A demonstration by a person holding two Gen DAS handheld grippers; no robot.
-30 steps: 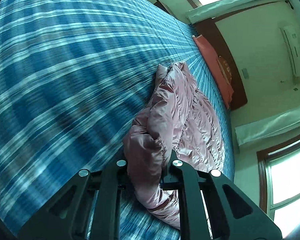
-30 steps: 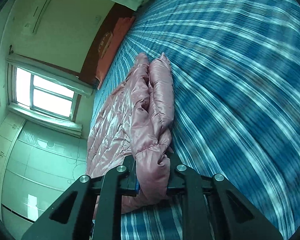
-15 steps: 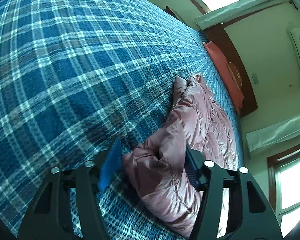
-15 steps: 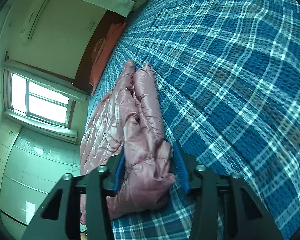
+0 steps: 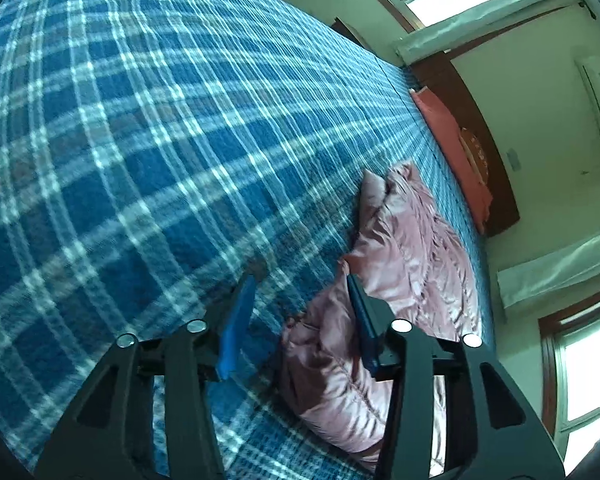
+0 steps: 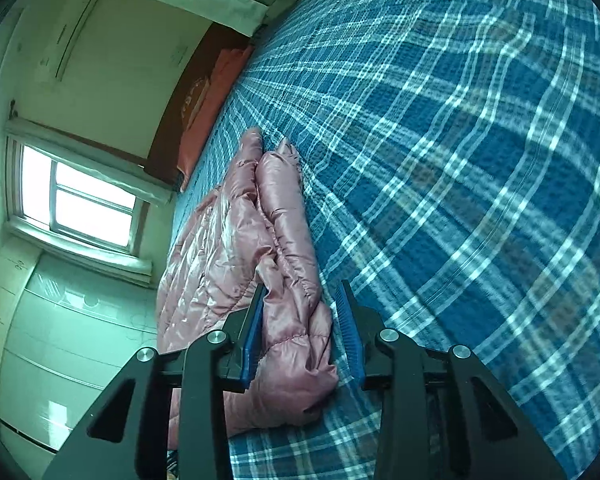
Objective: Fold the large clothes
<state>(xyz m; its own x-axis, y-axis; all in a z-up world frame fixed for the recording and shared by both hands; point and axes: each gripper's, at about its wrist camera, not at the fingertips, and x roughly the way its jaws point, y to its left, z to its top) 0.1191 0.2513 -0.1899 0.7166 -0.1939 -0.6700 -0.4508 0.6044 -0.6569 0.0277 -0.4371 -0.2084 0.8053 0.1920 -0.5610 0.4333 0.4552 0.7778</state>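
A shiny pink puffer jacket (image 5: 404, 248) lies folded lengthwise on the blue plaid bedspread (image 5: 140, 140). My left gripper (image 5: 300, 284) is open, with the jacket's near end lying loose by its right finger. In the right wrist view the jacket (image 6: 260, 216) runs away from me along the bedspread (image 6: 460, 140). My right gripper (image 6: 304, 292) is open, its blue pads standing either side of the jacket's near end without squeezing it.
A salmon pillow (image 5: 448, 140) lies against a dark wooden headboard (image 5: 488, 144) at the far end of the bed. Windows (image 6: 88, 196) and a white wardrobe (image 6: 60, 340) stand beyond the bed edge. An air conditioner (image 5: 596, 104) hangs on the wall.
Both grippers have opened and let go of the jacket's end, which now rests on the bed. The left gripper has drifted left, off the fabric.
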